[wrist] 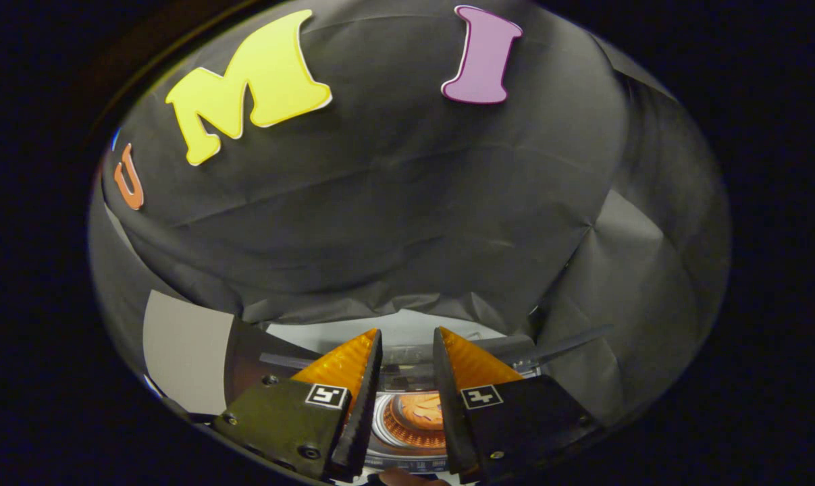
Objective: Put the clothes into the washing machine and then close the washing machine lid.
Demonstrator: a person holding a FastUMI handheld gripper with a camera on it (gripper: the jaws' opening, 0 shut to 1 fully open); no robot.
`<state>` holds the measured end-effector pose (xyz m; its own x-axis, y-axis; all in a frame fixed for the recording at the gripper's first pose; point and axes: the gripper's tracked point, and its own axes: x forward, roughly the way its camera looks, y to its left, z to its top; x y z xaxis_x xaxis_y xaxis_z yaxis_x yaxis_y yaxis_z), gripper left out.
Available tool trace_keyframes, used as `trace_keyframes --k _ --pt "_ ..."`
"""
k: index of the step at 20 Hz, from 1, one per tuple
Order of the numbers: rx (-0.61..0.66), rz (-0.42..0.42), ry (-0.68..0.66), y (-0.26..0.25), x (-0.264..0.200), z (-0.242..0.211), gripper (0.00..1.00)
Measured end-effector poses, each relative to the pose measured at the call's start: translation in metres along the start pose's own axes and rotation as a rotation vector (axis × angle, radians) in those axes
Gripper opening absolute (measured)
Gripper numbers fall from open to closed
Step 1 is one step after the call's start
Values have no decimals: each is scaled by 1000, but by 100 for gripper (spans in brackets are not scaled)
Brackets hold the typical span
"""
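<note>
Two fingers of the hand-held gripper stand apart with a narrow gap between their tips, holding nothing; no cloth or other thing is pinched between them. They point forward and slightly upward at the booth's black cloth wall, which hangs in creases and folds across everything beyond them.

Down in the gap between the fingers, close beneath them, sits the washing machine. Its round opening shows with a pale ring around it, and something orange lies inside the drum; whether that is clothing cannot be told for sure. The lid, a clear panel, stands raised behind the opening, just ahead of the fingertips, so the machine is not closed.

Behind the lid a pale strip of surface runs below the bottom hem of the cloth. Beside the left finger a pale flat panel leans at the foot of the wall. Beside the right finger a thin grey bar slants upward against the cloth. Nothing lies between the fingers and the drum opening.
</note>
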<state>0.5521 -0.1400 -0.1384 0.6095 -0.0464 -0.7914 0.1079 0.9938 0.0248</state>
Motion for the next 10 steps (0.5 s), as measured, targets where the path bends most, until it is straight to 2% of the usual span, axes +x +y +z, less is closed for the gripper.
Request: trace_keyframes --k 4,10 --pt "35 17 34 -1 12 -9 48" --pt "-31 1 -14 -4 15 -11 48"
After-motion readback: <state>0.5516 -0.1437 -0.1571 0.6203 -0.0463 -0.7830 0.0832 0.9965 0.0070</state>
